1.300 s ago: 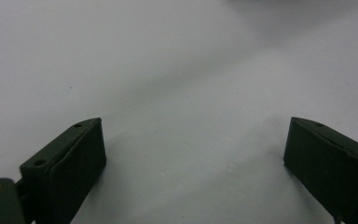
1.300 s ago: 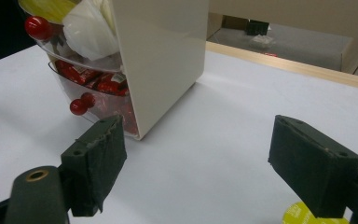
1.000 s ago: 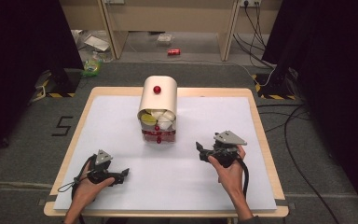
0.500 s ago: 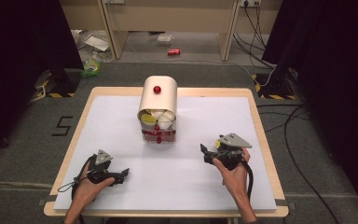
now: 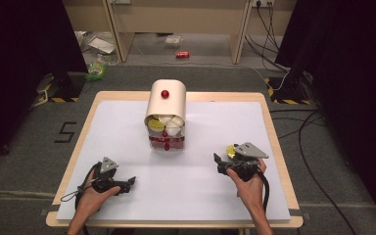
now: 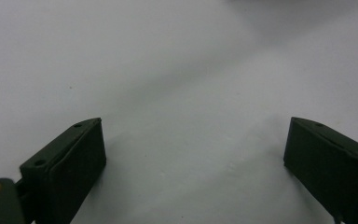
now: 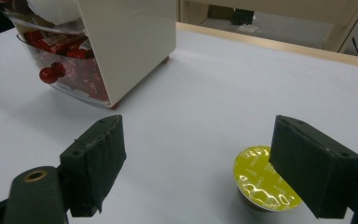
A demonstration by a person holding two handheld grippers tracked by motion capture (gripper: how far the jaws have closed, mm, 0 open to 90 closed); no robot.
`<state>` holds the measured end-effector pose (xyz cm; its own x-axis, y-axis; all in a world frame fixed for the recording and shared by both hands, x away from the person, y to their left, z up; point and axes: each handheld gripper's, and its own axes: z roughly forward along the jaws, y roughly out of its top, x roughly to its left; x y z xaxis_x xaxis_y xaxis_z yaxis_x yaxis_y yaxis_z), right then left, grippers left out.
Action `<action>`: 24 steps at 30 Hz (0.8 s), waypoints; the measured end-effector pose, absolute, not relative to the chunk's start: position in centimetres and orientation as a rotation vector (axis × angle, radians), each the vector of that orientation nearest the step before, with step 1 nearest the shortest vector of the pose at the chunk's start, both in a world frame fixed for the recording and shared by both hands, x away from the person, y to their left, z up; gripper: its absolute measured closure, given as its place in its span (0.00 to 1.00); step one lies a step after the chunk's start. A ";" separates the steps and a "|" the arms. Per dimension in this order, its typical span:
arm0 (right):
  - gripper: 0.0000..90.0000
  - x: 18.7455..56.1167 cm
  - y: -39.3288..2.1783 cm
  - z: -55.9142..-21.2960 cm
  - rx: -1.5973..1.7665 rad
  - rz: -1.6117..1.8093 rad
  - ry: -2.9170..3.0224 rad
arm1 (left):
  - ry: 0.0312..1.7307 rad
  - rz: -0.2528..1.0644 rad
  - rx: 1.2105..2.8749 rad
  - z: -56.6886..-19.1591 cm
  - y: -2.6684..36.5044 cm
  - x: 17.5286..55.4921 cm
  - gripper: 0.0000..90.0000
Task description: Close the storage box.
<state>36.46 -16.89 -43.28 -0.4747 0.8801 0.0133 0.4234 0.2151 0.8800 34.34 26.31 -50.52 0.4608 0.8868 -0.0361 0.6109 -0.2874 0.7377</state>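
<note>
I hold two grippers: my left one [image 5: 133, 181] at lower left of the high view, my right one [image 5: 217, 160] at lower right. One cream dispenser box [image 5: 166, 105] stands at centre, showing two red knobs [image 5: 165, 94]. One yellow-lidded capsule [image 7: 260, 179] lies loose at my right gripper view's lower right.

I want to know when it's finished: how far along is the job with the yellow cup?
One yellow-lidded capsule already sits out on the white table, beside the open right gripper, unheld. Nothing is gripped now; the left gripper is open over bare table. The cream dispenser still holds more capsules.
</note>
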 end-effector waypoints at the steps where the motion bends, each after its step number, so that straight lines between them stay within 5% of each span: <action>1: 0.21 36.4 -17.0 -43.3 1.202 1.196 1.995 | 1.244 0.505 2.013 -50.5 26.3 34.3 0.05; 24: 0.21 35.0 -18.9 -44.1 1.240 1.181 1.983 | 1.244 0.506 2.013 -50.5 26.3 34.3 0.05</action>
